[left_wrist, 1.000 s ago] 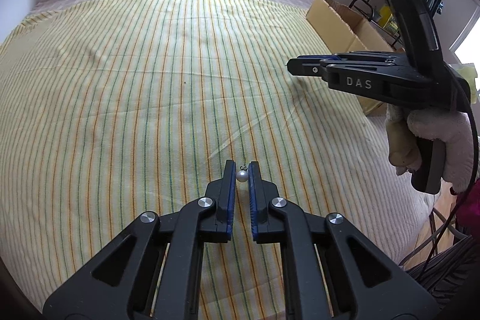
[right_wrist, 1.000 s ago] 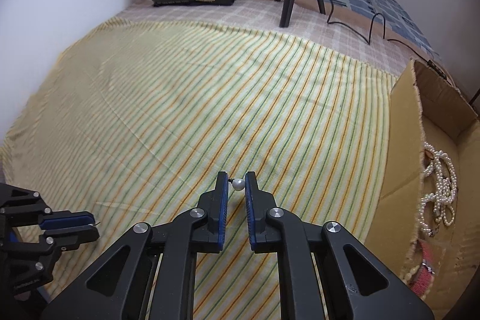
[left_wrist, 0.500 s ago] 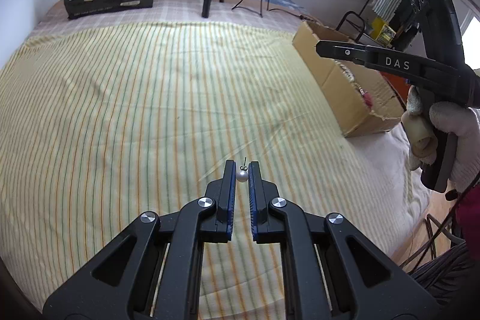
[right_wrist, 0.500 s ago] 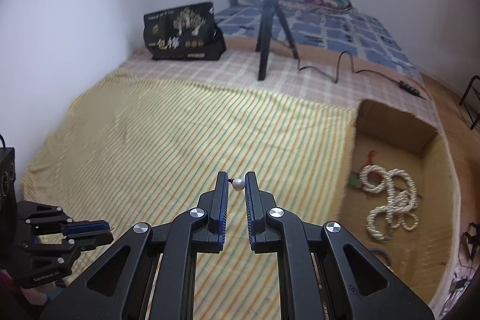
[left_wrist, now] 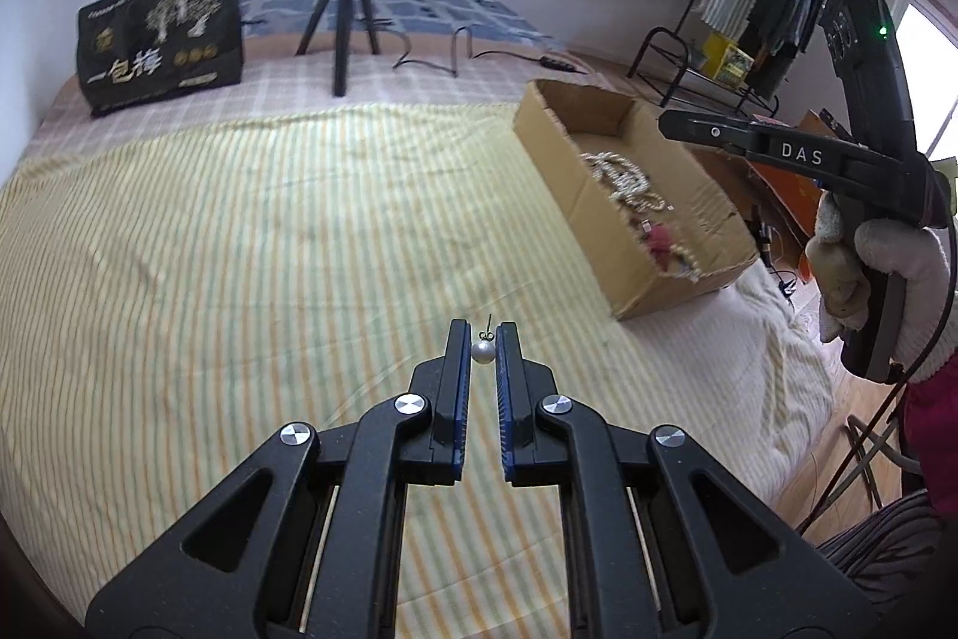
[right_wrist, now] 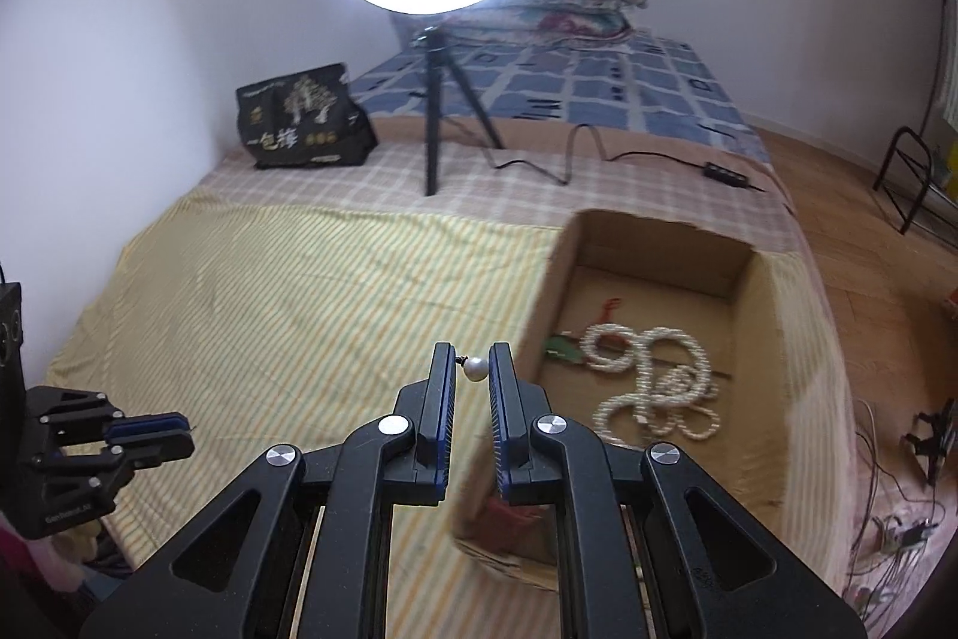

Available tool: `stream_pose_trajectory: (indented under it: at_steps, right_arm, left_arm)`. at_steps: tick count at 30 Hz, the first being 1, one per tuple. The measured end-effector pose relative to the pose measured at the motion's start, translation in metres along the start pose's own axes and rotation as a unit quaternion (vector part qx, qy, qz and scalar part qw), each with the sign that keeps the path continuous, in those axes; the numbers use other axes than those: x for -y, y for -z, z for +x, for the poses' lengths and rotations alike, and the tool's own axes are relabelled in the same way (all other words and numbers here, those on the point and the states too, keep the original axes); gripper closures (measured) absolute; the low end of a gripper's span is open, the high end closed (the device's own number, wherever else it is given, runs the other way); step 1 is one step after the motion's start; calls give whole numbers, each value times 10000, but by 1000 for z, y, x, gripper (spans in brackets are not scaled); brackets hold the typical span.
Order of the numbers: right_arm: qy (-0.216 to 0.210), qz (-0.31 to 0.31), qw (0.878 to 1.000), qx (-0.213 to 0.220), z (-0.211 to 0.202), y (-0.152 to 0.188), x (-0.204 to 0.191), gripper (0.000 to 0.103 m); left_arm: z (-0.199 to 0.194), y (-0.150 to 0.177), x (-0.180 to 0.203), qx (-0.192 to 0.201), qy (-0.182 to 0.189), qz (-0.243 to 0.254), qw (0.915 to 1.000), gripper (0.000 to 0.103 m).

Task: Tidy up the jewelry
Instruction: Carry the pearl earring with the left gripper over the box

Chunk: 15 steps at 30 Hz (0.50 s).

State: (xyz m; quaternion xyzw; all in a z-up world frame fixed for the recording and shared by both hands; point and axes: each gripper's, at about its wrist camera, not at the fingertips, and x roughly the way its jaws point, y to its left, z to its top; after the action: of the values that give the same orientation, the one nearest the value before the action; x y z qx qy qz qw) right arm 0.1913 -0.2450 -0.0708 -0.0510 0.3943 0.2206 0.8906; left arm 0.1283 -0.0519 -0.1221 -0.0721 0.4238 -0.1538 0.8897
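My left gripper (left_wrist: 482, 339) is shut on a pearl earring (left_wrist: 482, 350) and holds it above the striped bedspread. My right gripper (right_wrist: 473, 362) is shut on a second pearl earring (right_wrist: 476, 369) and hovers at the left wall of an open cardboard box (right_wrist: 760, 315). The box holds pearl necklaces (right_wrist: 652, 375) and a small green and red piece. In the left wrist view the box (left_wrist: 599, 214) lies to the right, with my right gripper (left_wrist: 676, 124) held above it. My left gripper also shows in the right wrist view (right_wrist: 173, 429), low at the left.
A yellow striped bedspread (left_wrist: 239, 250) covers the bed. A ring light on a black tripod (right_wrist: 434, 124) and a black bag (right_wrist: 305, 118) stand at the far end. A cable (right_wrist: 599, 154) trails behind the box. A metal rack (left_wrist: 718, 58) stands right of the bed.
Both grippers have risen and tilted up, each keeping its pearl earring. My right gripper has moved right, to the edge of the cardboard box.
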Motion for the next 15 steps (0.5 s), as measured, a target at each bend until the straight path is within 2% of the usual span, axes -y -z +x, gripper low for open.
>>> stream_pose_trajectory:
  at_steps: [15]
  right_arm:
    - [319, 251, 9991, 145, -22, -1, 61, 93]
  left_arm:
    - [31, -47, 64, 201, 357, 503, 9979, 97]
